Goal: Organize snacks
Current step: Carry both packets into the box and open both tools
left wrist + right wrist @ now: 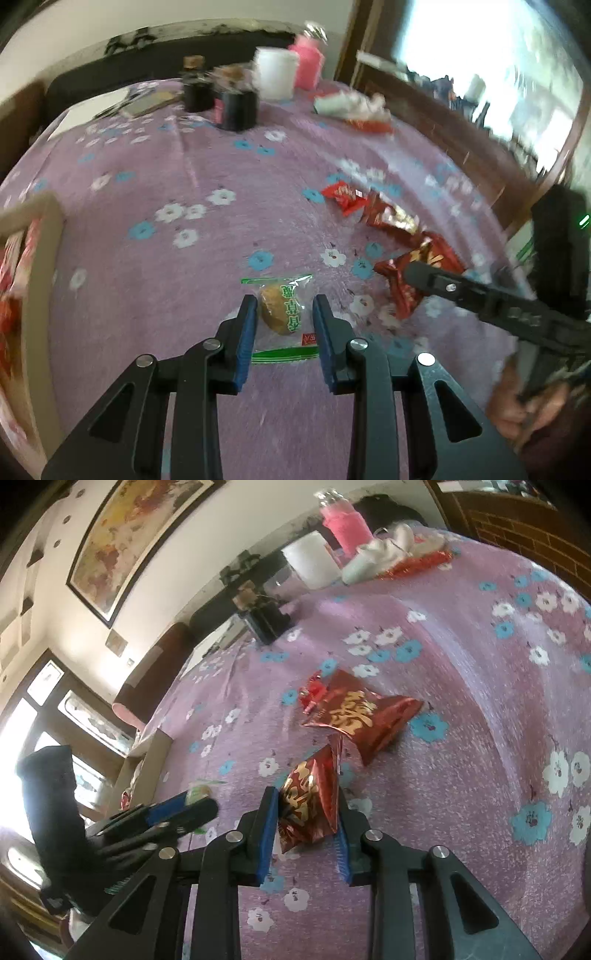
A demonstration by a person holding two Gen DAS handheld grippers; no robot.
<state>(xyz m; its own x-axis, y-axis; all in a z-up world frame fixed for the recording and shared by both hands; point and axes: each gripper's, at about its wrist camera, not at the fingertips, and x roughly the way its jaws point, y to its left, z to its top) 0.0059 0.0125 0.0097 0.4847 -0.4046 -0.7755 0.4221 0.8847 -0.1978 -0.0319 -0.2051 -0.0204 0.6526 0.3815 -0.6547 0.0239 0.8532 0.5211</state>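
Left wrist: left gripper (284, 314) jaws narrowed around clear green-striped cake packet (282, 314) lying on purple floral cloth (184, 184), pad contact unclear, green characters unreadable; cardboard box (40, 258) at left holding red-white packets. Right wrist: right gripper (308, 806) clamped on red foil snack (310, 801) with gold characters; larger red packet (364, 716) just beyond.

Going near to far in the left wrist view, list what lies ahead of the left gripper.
left gripper → clear-wrapped pastry between its fingers → bare stretch of flowered purple cloth → black jar → white cylinder → pink bottle.
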